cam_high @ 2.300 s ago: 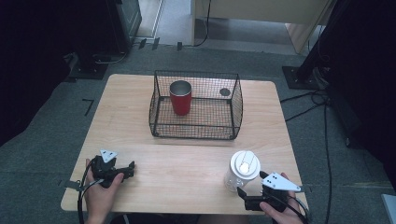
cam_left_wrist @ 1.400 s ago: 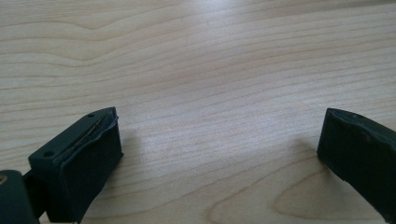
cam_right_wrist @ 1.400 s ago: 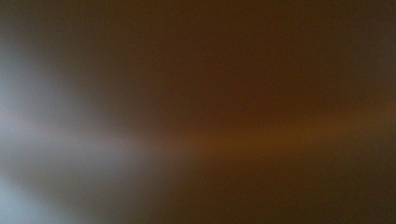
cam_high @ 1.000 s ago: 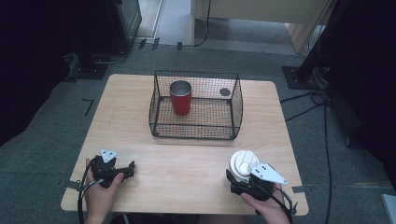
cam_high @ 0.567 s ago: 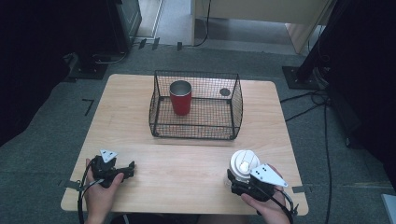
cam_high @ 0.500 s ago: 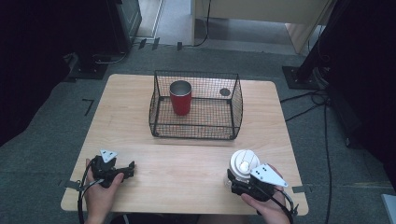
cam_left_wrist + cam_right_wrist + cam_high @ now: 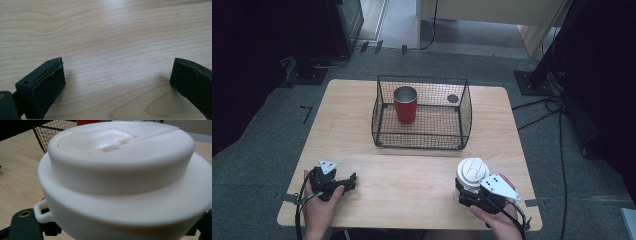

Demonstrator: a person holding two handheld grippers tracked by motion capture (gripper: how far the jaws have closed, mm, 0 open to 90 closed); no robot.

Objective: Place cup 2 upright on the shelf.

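Observation:
A white cup with a domed white lid (image 7: 472,172) stands near the table's front right. My right gripper (image 7: 466,194) has its black jaws pressed against the cup's sides below the lid, shut on it. In the right gripper view the lid (image 7: 120,177) looms close, with the jaws low at either side. At the front left, my left gripper (image 7: 348,180) lies on the wood, open, with bare table between its fingertips (image 7: 117,82).
A black wire basket (image 7: 419,142) sits at the middle back of the wooden table (image 7: 357,120). It holds an upright red cup (image 7: 405,104) and a small dark round thing (image 7: 453,98). Dark carpet and cables surround the table.
My right gripper has slid in from the right and come around the white cup. The left gripper, the basket and the red cup have stayed put.

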